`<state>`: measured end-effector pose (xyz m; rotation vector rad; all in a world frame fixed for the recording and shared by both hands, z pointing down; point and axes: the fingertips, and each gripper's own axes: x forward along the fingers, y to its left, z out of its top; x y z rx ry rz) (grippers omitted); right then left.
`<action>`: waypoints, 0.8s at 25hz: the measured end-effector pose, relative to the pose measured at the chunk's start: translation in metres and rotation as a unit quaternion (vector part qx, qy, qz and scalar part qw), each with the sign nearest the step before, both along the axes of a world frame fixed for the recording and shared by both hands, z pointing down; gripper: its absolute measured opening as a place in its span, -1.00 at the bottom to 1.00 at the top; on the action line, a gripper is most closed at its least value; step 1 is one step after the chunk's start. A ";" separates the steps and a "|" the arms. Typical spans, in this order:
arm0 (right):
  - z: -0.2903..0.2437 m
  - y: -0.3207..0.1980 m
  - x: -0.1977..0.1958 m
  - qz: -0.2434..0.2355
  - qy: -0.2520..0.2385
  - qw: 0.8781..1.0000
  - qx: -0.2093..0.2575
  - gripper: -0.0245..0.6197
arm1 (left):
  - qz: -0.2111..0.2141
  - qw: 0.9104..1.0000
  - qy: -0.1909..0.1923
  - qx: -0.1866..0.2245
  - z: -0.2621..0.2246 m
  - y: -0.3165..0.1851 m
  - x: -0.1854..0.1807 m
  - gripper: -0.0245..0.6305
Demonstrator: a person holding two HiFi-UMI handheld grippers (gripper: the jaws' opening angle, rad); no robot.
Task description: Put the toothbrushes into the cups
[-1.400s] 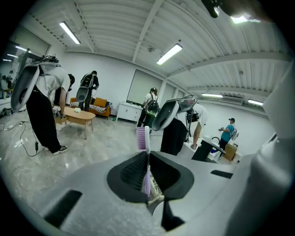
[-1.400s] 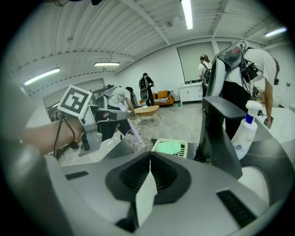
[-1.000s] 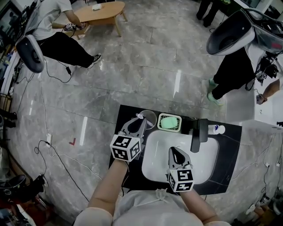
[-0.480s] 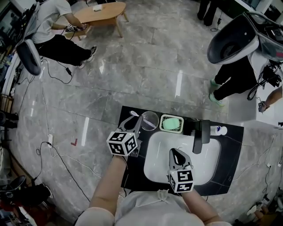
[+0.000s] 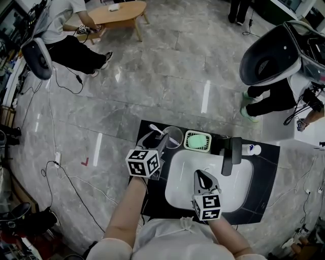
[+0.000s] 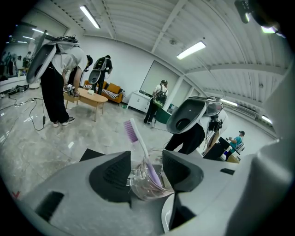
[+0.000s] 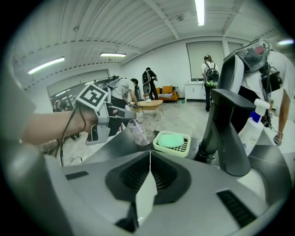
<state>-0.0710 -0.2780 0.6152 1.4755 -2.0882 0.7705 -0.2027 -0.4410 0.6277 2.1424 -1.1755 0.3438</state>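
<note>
A clear cup (image 5: 173, 137) stands at the back left of the black counter (image 5: 147, 200). A toothbrush (image 6: 139, 146) with purple bristles leans inside the cup (image 6: 148, 183), head up. My left gripper (image 5: 154, 140) is just short of the cup; its jaws have just been opening and stand open. In the left gripper view the toothbrush rises in the gap of the left gripper (image 6: 145, 171), and neither pad touches it. My right gripper (image 5: 202, 175) hangs over the white sink (image 5: 177, 167). In its own view the right gripper (image 7: 150, 156) is shut on nothing.
A green soap dish (image 5: 196, 140) sits right of the cup. Behind the basin rises a black faucet (image 5: 229, 155), with a white spray bottle (image 5: 250, 149) beside it. People stand around on the marble floor; a wooden table (image 5: 116, 14) is far back.
The left gripper's jaws have spread apart and let go of the toothbrush, which now rests in the cup. The gripper sank a little toward the counter. The right gripper kept still.
</note>
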 end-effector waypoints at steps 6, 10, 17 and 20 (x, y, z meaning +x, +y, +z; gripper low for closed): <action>-0.004 0.001 0.005 0.007 0.005 1.000 0.003 -0.84 | 0.007 0.999 -0.032 0.036 -0.016 0.012 0.000 -0.28; -0.015 0.003 0.011 0.017 0.008 1.000 0.020 -0.84 | -0.001 0.994 -0.060 0.090 -0.041 0.022 -0.004 -0.28; -0.033 0.018 0.009 0.015 0.005 0.999 0.045 -0.84 | 0.032 0.987 -0.064 0.143 -0.082 0.070 0.009 -0.60; -0.043 0.027 0.006 0.010 0.005 0.999 0.052 -0.84 | 0.049 0.986 -0.069 0.144 -0.086 0.094 0.012 -0.80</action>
